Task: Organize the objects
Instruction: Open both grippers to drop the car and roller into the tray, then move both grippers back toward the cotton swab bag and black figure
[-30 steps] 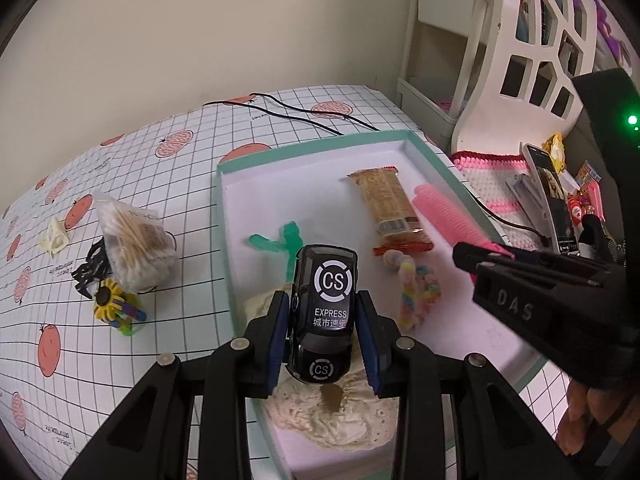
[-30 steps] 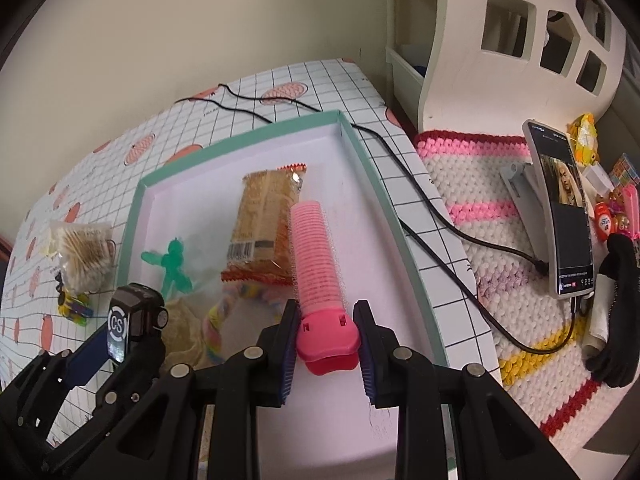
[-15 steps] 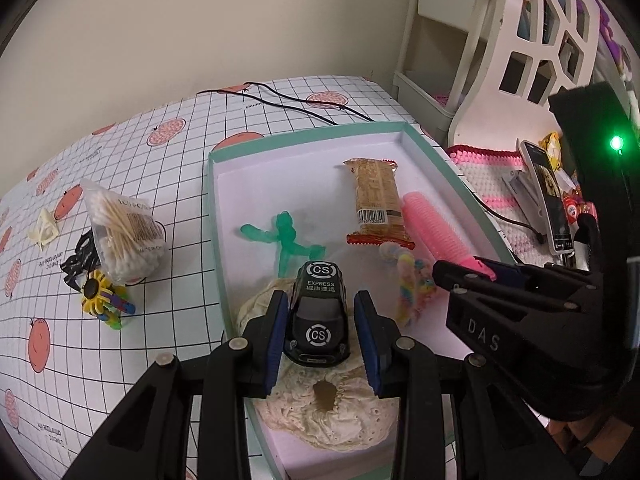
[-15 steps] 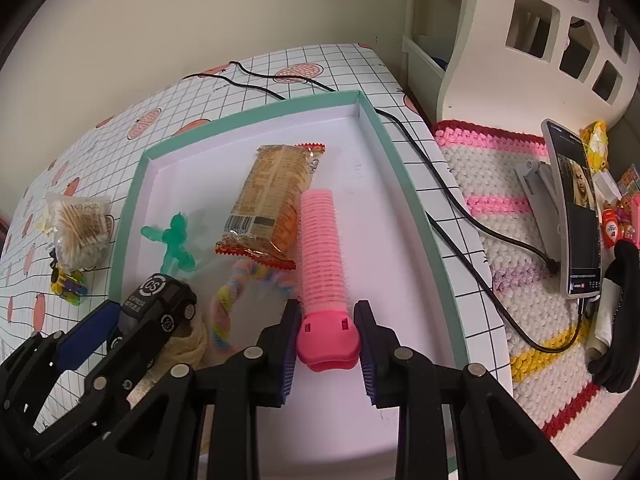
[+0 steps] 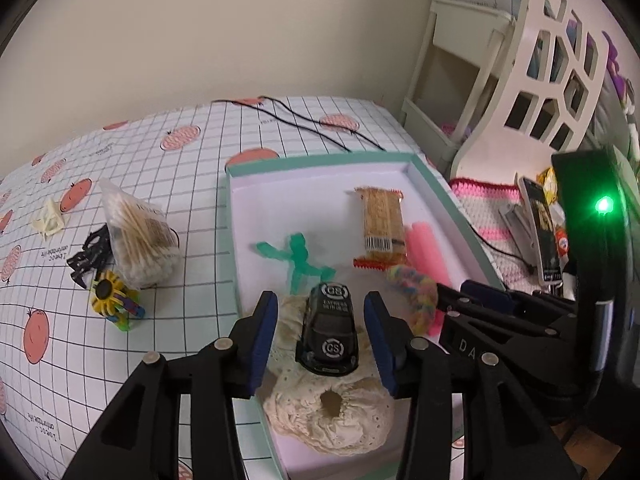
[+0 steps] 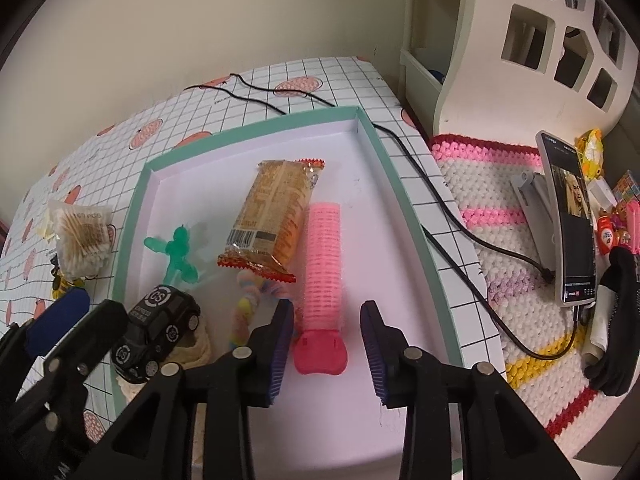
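While both tools hang over the green-rimmed tray:
Left gripper: jaws just spread apart, pads clear of the toy car.
Toy car: inside the tray, near its front-left corner, resting on a cream lace scrunchie.
Right gripper: jaws just opened, pads off the pink hair roller.
Pink hair roller: lying in the tray, beside the snack packet.

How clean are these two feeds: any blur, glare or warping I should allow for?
Left wrist view: strong fisheye bending and dark corners; green figure smeared, green LED flares, toy car sharp. Right wrist view: same warping; snack pack and roller readable, soft even light, no harsh glare.
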A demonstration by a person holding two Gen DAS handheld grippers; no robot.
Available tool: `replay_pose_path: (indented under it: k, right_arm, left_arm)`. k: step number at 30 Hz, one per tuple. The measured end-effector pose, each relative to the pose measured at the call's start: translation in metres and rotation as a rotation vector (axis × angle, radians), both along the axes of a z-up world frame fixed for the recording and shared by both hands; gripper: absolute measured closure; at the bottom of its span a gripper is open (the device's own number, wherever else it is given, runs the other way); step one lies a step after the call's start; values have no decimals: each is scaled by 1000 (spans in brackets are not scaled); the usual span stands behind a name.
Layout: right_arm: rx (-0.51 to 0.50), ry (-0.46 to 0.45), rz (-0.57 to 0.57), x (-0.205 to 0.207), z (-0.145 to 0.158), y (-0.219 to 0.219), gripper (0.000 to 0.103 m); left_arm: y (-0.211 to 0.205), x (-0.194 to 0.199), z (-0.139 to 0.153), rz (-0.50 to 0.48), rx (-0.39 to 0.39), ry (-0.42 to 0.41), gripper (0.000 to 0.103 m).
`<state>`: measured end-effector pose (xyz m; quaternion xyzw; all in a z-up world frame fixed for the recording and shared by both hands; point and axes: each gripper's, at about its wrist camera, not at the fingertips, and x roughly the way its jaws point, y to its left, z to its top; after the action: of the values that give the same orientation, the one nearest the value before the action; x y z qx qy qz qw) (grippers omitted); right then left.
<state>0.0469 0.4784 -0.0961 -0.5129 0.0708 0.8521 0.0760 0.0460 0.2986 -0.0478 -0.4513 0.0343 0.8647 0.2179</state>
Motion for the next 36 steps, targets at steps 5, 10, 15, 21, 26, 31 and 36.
replay_pose_path:
  k: [5,10,15,21,26,31,36]
  right_arm:
    - [3,44,-2,1,9,-1,65]
    - [3,85,27,1,16,-8,65]
    - [11,107,71,0,18,-18,56]
    - [10,133,105,1,22,-28,40]
    - [10,135,110,1,21,-29,31]
    - [5,141,104,1,22,-28,24]
    - [14,133,106,1,19,-28,22]
  left_arm:
    - [-8,-4,4,37,-2,19,57]
    - [-21,-12,5,75,-3,17,57]
    - [-33,-18,3,108,-20,17,57]
    - [-50,-27,0,164,-32,-3,56]
    - [-62,-34,-5,215,-50,-26,44]
    - [-73,-41,-10,246,-50,-56,42]
    - [-79,-44,-13,261,-67,-66,40]
